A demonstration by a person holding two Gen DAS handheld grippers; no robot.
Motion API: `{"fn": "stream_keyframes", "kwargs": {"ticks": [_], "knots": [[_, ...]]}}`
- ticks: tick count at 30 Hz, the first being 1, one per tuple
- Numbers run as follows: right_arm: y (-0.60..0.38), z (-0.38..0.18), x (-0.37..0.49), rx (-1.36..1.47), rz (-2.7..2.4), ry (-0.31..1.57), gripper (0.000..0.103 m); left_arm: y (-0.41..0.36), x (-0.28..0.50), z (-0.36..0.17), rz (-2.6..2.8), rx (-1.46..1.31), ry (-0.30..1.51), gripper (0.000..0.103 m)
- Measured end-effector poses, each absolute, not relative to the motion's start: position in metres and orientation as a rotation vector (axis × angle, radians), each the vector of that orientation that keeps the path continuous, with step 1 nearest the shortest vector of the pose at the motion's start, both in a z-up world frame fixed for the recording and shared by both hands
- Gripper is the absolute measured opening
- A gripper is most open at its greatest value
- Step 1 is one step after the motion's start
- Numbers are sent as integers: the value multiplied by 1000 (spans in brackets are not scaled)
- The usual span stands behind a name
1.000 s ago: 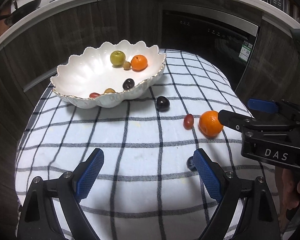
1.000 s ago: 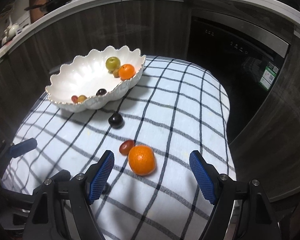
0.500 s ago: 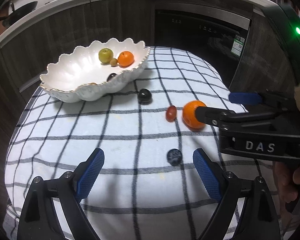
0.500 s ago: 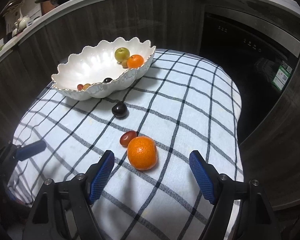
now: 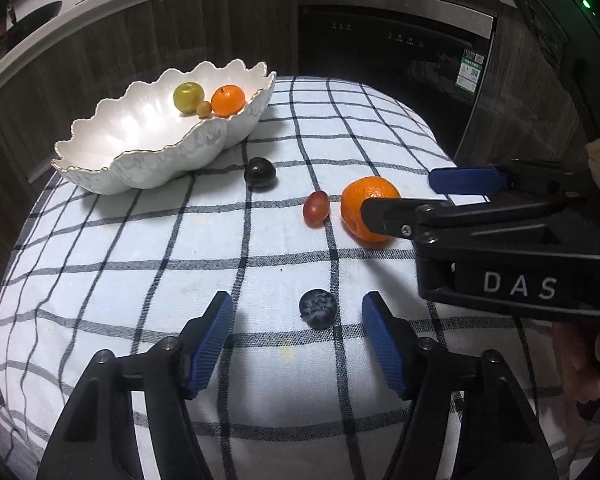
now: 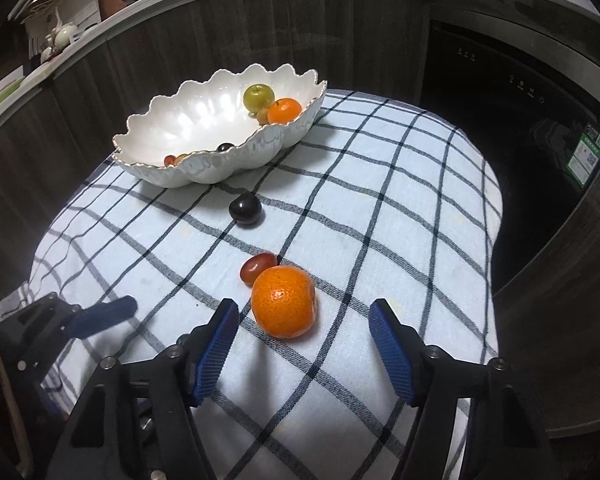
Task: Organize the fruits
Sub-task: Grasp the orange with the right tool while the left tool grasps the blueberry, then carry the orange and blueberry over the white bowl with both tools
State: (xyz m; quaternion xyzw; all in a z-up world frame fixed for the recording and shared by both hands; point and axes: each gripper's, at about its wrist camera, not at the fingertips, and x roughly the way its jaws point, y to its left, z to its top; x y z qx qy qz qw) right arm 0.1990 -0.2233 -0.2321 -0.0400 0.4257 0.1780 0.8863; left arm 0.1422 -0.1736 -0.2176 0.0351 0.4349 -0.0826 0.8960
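On checked cloth [image 6: 380, 184] before dark wood cabinets [image 6: 220, 28]: scalloped bowl [image 6: 204, 164], loose fruit, both tongs [image 5: 298, 320] [image 6: 302, 322] spread apart.

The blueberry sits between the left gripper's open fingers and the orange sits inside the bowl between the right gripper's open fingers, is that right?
Not quite. The orange between the right gripper fingers lies on the checked cloth, not inside the bowl; the right wrist view shows it. The blueberry does sit between the open fingers of the left gripper.
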Motion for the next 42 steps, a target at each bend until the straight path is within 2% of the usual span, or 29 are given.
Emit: {"fn": "stream_keyframes", "kwargs": {"ticks": [4, 6, 7, 12, 16, 18, 20, 42], "knots": [[-219, -238, 201, -91, 393, 894, 62, -176, 143, -222, -189, 68, 905, 57], [-218, -242, 202, -93, 398, 901, 60, -177, 144, -226, -207, 63, 922, 47], [-218, -243, 203, -92, 399, 904, 59, -177, 145, -228, -212, 61, 931, 45], [-217, -249, 208, -78, 401, 912, 56, -175, 147, -228, -213, 44, 926, 43], [-215, -253, 212, -63, 407, 921, 44, -175, 147, -229, -216, 47, 920, 39], [-213, -253, 212, -57, 419, 919, 40, -175, 147, -228, -221, 47, 918, 28], [-212, -252, 212, -60, 416, 915, 39, -175, 147, -228, -232, 47, 918, 23], [-216, -236, 201, -40, 384, 900, 37, -162, 148, -214, -217, 48, 917, 22]]}}
